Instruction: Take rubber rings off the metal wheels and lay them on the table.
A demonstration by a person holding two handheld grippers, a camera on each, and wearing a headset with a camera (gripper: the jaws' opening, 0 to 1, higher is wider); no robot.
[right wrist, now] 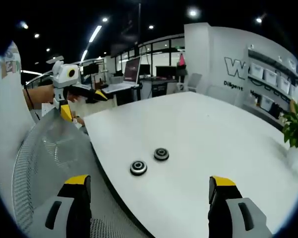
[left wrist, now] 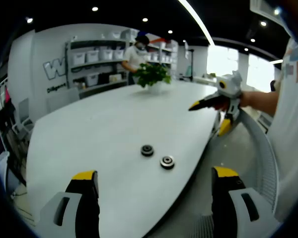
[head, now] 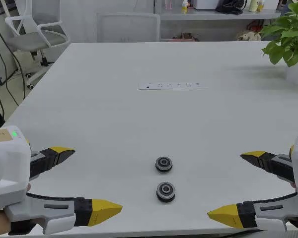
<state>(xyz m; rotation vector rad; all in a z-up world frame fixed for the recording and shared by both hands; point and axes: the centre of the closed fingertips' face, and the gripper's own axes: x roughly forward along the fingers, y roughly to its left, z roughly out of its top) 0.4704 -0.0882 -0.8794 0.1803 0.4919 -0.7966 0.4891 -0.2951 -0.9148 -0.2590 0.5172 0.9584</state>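
Head view: far wheel (head: 164, 164) and near wheel (head: 166, 191) sit on the white table (head: 139, 124) at about 6 o'clock from the power strip (head: 170, 86), close together but not touching (black rubber rings (head: 158, 192) look to be on both). Left gripper (head: 96, 178) hangs at 9 o'clock of the pair and right gripper (head: 225, 184) at 3 o'clock. Both have jaws spread wide, gripping nothing, well apart from the wheels.

On the table (head: 139, 119) we find the far wheel (head: 164, 164) just behind the near wheel (head: 166, 191), between our left gripper (head: 96, 178) and right gripper (head: 226, 184). A socket strip (head: 169, 86) lies farther back, a plant (head: 288, 42) far right.
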